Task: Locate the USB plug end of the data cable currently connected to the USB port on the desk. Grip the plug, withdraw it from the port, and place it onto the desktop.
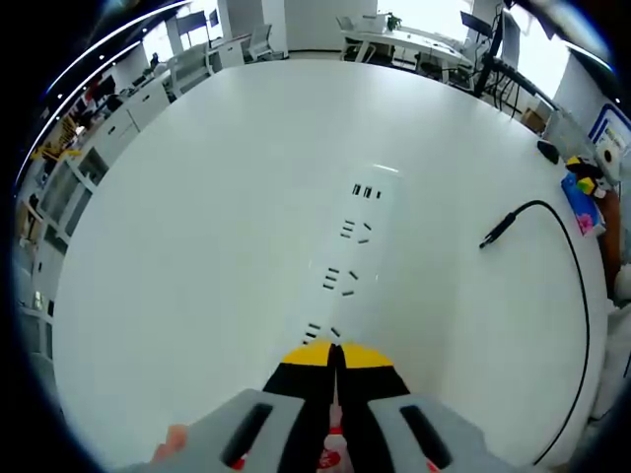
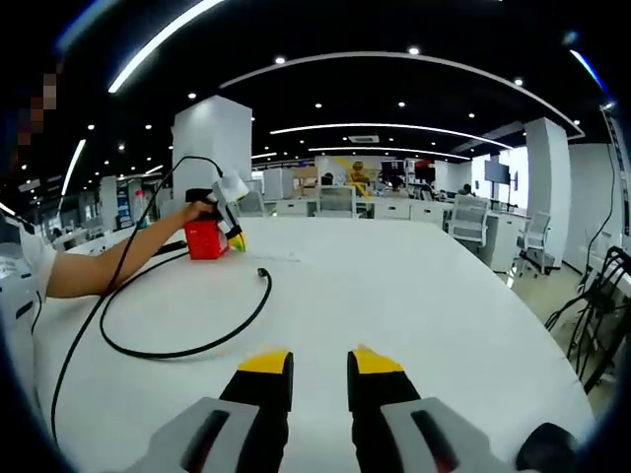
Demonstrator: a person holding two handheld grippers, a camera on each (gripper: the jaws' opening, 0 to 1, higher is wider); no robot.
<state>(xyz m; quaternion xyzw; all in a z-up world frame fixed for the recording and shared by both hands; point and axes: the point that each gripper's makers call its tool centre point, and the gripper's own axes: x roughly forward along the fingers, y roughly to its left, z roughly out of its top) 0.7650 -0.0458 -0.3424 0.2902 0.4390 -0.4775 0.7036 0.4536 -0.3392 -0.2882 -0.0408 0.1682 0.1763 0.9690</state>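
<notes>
The left hand-held gripper (image 1: pixel 333 357) is hovering low over the white counter (image 1: pixel 197 246), its yellow-tipped jaws pressed together with nothing between them. Just ahead of the tips, a white power strip (image 1: pixel 350 256) is lying flat on the counter, its rows of slots running away from the jaws. Off to the right of the strip, well apart from it, the plug (image 1: pixel 498 231) of the black cable (image 1: pixel 577 286) is lying loose on the counter, touching nothing else; the cable is curving away from it in a long arc toward the counter's edge.

In the right gripper view, the right hand-held gripper (image 2: pixel 319 367) is sitting above the near part of the counter (image 2: pixel 414 305) with its jaws apart and nothing between them. Farther off to the left, a hand (image 2: pixel 197 211) is holding the left hand-held gripper (image 2: pixel 237 241) with its tips down near the counter. The cable (image 2: pixel 187 347) is looping across the counter between the two grippers, its plug (image 2: pixel 262 272) resting on the surface near the far gripper but not touching it.
</notes>
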